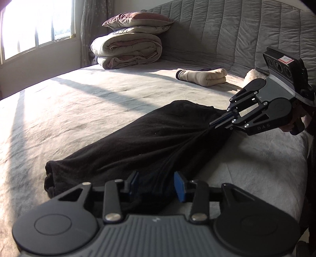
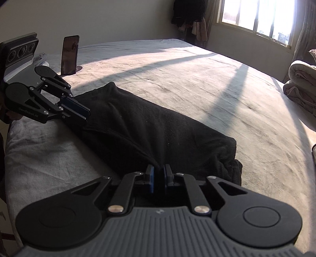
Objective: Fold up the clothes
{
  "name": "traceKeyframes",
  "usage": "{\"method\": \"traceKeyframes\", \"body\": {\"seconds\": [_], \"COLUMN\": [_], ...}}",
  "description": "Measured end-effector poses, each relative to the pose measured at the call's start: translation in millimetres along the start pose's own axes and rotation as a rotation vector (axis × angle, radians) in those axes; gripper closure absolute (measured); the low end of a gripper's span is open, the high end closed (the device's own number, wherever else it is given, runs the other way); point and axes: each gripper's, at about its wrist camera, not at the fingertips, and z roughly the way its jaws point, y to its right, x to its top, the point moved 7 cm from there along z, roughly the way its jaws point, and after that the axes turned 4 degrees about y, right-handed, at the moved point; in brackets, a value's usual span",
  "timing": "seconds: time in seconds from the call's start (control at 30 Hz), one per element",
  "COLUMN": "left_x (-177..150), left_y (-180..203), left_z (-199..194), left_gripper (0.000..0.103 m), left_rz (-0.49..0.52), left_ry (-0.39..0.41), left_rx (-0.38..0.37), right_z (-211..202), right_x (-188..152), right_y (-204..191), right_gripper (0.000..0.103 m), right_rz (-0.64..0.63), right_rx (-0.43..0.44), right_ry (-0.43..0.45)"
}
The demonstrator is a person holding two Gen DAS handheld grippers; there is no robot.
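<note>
A long black garment lies folded in a narrow strip across the grey bed. My left gripper is shut on one end of it, with dark cloth bunched between the blue pads. At the other end my right gripper pinches the fabric and pulls creases toward itself. In the right wrist view the black garment runs from my right gripper, whose pads are close together on a fold, to my left gripper at the far end.
A folded beige garment lies near the quilted headboard. A rolled duvet with a pillow sits in the corner by the window. A phone stands upright at the bed's edge. Clothes hang in the far corner.
</note>
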Motion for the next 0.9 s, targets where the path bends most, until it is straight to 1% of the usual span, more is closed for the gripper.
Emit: {"method": "traceKeyframes", "body": {"seconds": [0.07, 0.17, 0.23, 0.27, 0.3, 0.33, 0.37, 0.4, 0.43, 0.5, 0.53, 0.57, 0.63, 0.7, 0.77, 0.83, 0.9], "left_x": [1, 1, 2, 2, 2, 3, 3, 3, 3, 4, 5, 7, 10, 13, 11, 5, -5], "left_y": [2, 6, 6, 6, 6, 6, 6, 6, 7, 6, 6, 7, 7, 7, 9, 13, 17], "left_z": [3, 13, 19, 22, 24, 25, 26, 26, 26, 24, 21, 18, 9, 1, -3, 1, 10], "left_gripper": [0.059, 0.059, 0.06, 0.062, 0.064, 0.07, 0.075, 0.078, 0.088, 0.099, 0.1, 0.1, 0.101, 0.101, 0.101, 0.101, 0.1], "left_rz": [0.006, 0.022, 0.016, 0.011, 0.007, 0.006, 0.004, 0.003, 0.003, 0.011, 0.021, 0.03, 0.042, 0.049, 0.051, 0.062, 0.081], "left_ry": [-0.006, -0.027, -0.04, -0.046, -0.05, -0.053, -0.056, -0.058, -0.059, -0.051, -0.04, -0.027, -0.006, 0.01, 0.0, -0.044, -0.101], "left_rx": [0.001, 0.012, 0.021, 0.024, 0.026, 0.029, 0.031, 0.036, 0.042, 0.056, 0.058, 0.059, 0.055, 0.041, 0.009, -0.026, -0.039], "right_z": [1, 2, 4, 6, 7, 9, 11, 13, 16, 21, 22, 23, 18, 12, 7, 9, 15], "right_x": [0, 1, 3, 3, 4, 4, 5, 5, 5, 5, 5, 6, 9, 12, 13, 10, 2], "right_y": [-4, -8, -10, -11, -13, -15, -17, -18, -20, -22, -22, -21, -20, -18, -17, -19, -23], "right_gripper": [0.085, 0.083, 0.081, 0.081, 0.08, 0.076, 0.069, 0.065, 0.063, 0.063, 0.066, 0.077, 0.09, 0.091, 0.091, 0.091, 0.091], "right_rz": [-0.016, -0.035, -0.04, -0.044, -0.048, -0.052, -0.058, -0.065, -0.074, -0.092, -0.097, -0.099, -0.096, -0.087, -0.072, -0.074, -0.086], "right_rx": [-0.001, -0.004, -0.003, 0.0, 0.004, 0.008, 0.011, 0.014, 0.015, 0.003, -0.003, -0.008, -0.004, 0.01, 0.034, 0.052, 0.069], "right_ry": [-0.003, -0.002, 0.0, 0.0, 0.0, 0.0, 0.0, 0.001, -0.001, -0.009, -0.01, -0.01, 0.004, 0.02, 0.022, -0.004, -0.051]}}
